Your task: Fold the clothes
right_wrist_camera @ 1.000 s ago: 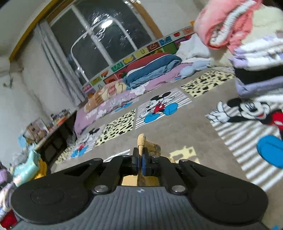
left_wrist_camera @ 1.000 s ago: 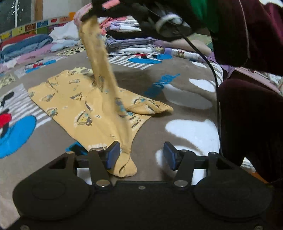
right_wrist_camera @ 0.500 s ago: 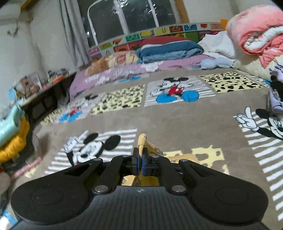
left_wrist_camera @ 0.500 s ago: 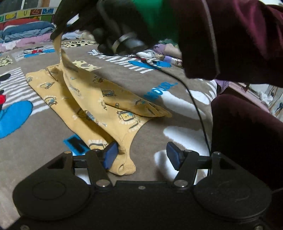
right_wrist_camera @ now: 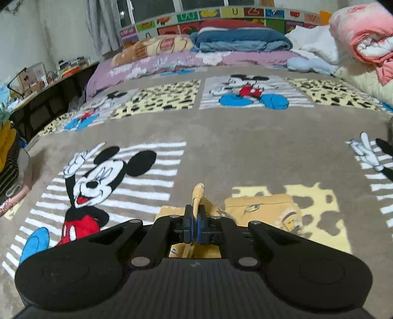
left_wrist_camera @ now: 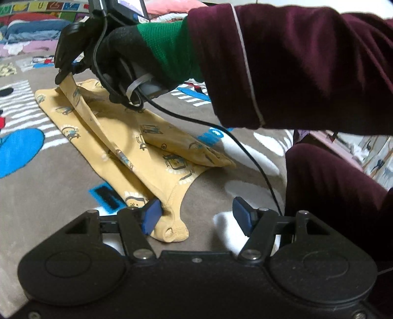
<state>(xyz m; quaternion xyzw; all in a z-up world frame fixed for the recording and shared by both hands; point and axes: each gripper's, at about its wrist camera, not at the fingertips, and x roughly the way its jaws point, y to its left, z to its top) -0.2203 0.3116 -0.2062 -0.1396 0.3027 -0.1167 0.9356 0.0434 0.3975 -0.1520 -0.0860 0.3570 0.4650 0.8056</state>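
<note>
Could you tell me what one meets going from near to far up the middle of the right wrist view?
Right tool shut on the yellow garment → brown cartoon blanket → Mickey panel with red shorts → folded blue bedding → window.

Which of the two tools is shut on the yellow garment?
The right tool: its blue pads are pressed together on a strip of the garment. The left tool stands wide open, with the cuff beside one pad only.
</note>
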